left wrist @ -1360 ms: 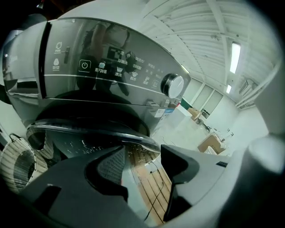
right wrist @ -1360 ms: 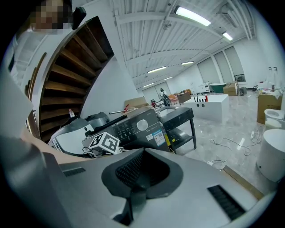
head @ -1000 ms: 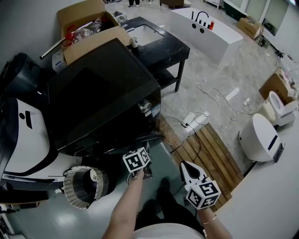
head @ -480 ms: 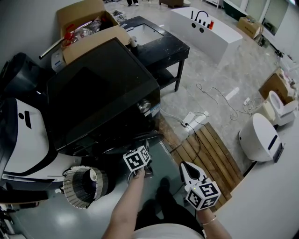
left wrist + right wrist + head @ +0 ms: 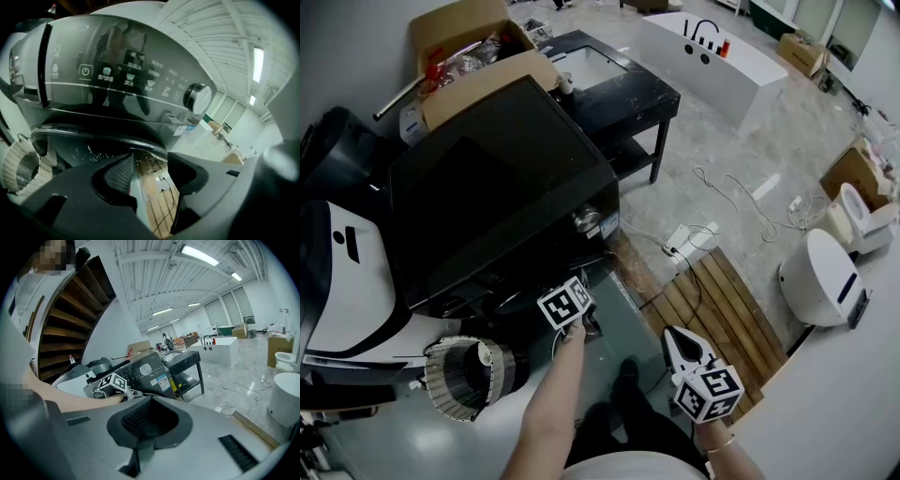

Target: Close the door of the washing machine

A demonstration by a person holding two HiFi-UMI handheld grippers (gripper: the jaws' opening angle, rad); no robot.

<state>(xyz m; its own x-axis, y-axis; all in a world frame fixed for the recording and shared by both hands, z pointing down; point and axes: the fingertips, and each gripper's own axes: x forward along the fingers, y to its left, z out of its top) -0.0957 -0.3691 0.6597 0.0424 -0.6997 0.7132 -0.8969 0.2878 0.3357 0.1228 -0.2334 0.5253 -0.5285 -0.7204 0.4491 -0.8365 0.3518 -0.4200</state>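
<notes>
The black washing machine [image 5: 497,187] fills the left centre of the head view. The left gripper view looks up at its control panel and dial [image 5: 197,97]. The door's glossy curved rim [image 5: 93,133] lies just beyond my left gripper [image 5: 150,161], close against the machine's front. My left gripper [image 5: 581,314] is held at the machine's front, below the panel. It is open, with only floor showing in the narrow gap. I cannot tell if it touches the door. My right gripper [image 5: 675,337] hangs back to the right over the floor, shut and empty [image 5: 150,399].
A ribbed hose or basket [image 5: 464,375] lies on the floor left of my arm. A white appliance [image 5: 347,272] stands to the left. Wooden slats [image 5: 722,309], a power strip with cables [image 5: 684,239], a white toilet [image 5: 820,277], a black sink table [image 5: 609,84] and a cardboard box [image 5: 469,42] surround the machine.
My left gripper has moved up and left, closer to the machine's front, and the door's edge has gone in with it. The right gripper has stayed put.
</notes>
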